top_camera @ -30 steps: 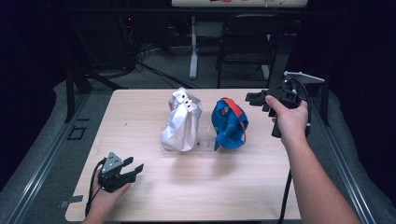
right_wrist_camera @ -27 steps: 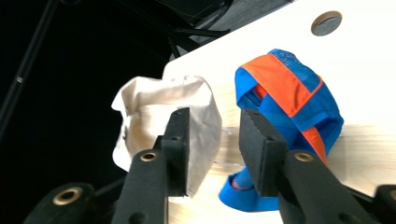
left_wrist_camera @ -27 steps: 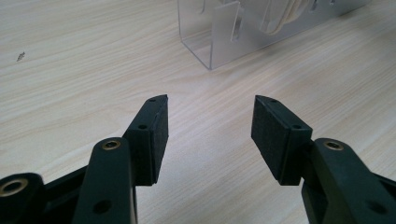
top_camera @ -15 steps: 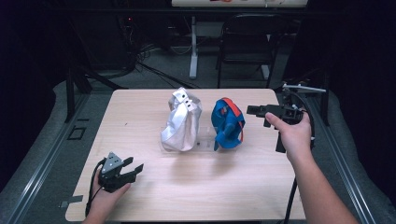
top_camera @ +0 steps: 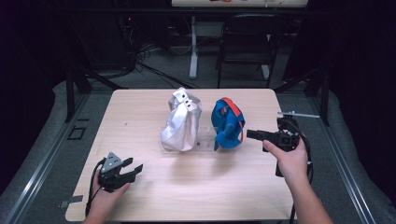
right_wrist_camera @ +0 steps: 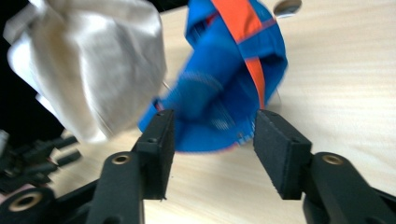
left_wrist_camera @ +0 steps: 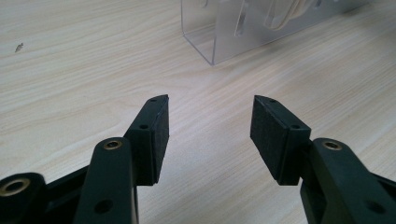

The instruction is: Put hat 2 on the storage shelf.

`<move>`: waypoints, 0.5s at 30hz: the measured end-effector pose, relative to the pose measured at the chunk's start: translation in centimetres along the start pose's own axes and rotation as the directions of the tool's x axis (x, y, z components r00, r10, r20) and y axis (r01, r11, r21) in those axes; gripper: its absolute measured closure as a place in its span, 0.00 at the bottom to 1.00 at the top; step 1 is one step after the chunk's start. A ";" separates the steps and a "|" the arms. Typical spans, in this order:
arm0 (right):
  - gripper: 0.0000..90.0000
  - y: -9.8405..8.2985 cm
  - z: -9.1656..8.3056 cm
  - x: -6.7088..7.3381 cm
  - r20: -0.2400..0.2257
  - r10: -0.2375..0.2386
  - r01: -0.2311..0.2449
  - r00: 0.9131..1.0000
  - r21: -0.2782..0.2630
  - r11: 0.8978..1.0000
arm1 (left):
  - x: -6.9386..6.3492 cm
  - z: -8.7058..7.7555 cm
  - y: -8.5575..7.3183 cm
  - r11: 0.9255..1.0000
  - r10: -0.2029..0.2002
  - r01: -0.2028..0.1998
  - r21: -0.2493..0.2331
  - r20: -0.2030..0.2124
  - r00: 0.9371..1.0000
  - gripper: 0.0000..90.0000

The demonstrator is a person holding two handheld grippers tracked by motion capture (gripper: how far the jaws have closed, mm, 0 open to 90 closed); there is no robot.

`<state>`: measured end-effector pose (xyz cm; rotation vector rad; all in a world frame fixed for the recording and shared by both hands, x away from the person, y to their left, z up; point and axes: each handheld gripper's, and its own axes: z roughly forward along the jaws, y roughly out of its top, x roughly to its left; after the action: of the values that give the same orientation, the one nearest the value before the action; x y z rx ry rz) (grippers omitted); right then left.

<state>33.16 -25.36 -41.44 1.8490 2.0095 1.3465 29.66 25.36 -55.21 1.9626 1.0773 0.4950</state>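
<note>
Progress: early | our right tongs (top_camera: pixel 254 135) apart, just opening, empty, aimed at blue cap (top_camera: pixel 227 123) | left tongs (top_camera: pixel 133 170) apart, idle on tabletop (top_camera: pixel 140 116) | grasp pending

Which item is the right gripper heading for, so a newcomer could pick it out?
On the wooden table, two bunched fabric items sit on a clear stand mid-table. The right gripper points at the blue cloth item, the nearer of the pair. Its orange stripe sets it apart from the silvery-white one.

bare table (top_camera: pixel 196 186) lies open; silver cloth (top_camera: pixel 183 122) and blue cloth (top_camera: pixel 227 122) block its middle.
</note>
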 end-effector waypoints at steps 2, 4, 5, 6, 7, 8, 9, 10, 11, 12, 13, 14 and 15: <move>0.55 -1.0 0.2 -0.1 0.014 -0.018 0.018 1.000 0.014 1.000 | 0.0 0.1 -0.1 1.000 -0.003 0.003 -0.009 -0.005 1.000 0.53; 0.55 -2.0 0.5 -0.3 0.031 -0.050 0.049 0.998 0.012 0.999 | 0.0 0.0 -0.1 1.000 -0.001 0.001 -0.008 -0.005 1.000 0.53; 0.54 -2.5 0.7 -0.3 0.034 -0.068 0.068 0.997 0.015 0.998 | 0.0 0.1 -0.1 1.000 -0.001 0.000 -0.008 -0.008 1.000 0.53; 0.53 -3.1 1.0 -0.4 0.039 -0.083 0.083 0.996 0.010 0.997 | 0.1 0.1 -0.1 1.000 -0.001 0.001 -0.007 -0.009 1.000 0.53; 0.53 -3.6 1.1 -0.4 0.044 -0.092 0.092 0.995 0.017 0.996 | 0.1 0.0 -0.1 1.000 -0.004 0.004 0.006 -0.009 1.000 0.53; 0.53 -4.2 1.3 -0.5 0.053 -0.099 0.098 0.994 0.017 0.995 | 0.1 0.1 -0.1 1.000 -0.003 0.003 0.006 -0.010 1.000 0.53; 0.52 -4.7 1.5 -0.6 0.051 -0.104 0.103 0.993 0.012 0.995 | 0.1 0.1 -0.1 1.000 -0.004 0.004 0.006 -0.011 1.000 0.53; 0.52 -5.2 1.6 -0.7 0.050 -0.107 0.107 0.993 0.003 0.994 | 0.1 0.1 -0.1 1.000 -0.005 0.005 0.006 -0.012 1.000 0.53; 0.52 -5.7 1.8 -0.8 0.052 -0.111 0.112 0.992 -0.001 0.994 | 0.1 0.1 -0.1 1.000 -0.006 0.006 0.006 -0.013 1.000 0.53; 0.52 -6.1 2.0 -0.9 0.062 -0.114 0.114 0.992 -0.006 0.993 | 0.0 0.2 -0.1 1.000 -0.007 0.007 0.004 -0.014 1.000 0.53; 0.52 -6.5 2.1 -1.0 0.064 -0.117 0.118 0.991 -0.012 0.993 | 0.0 0.2 -0.2 1.000 -0.007 0.007 0.000 -0.014 1.000 0.53; 0.52 -6.9 2.3 -1.1 0.072 -0.117 0.119 0.990 -0.020 0.993 | 0.1 0.2 -0.2 1.000 -0.006 0.006 0.008 -0.014 1.000 0.53; 0.52 -7.3 2.3 -1.2 0.078 -0.112 0.115 0.991 -0.035 0.993 | 0.1 0.2 -0.2 1.000 -0.004 0.004 0.009 -0.014 1.000 0.52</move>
<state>29.30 -24.23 -48.09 1.7144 2.0025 1.2569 29.72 25.40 -55.44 1.9673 1.0940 0.5031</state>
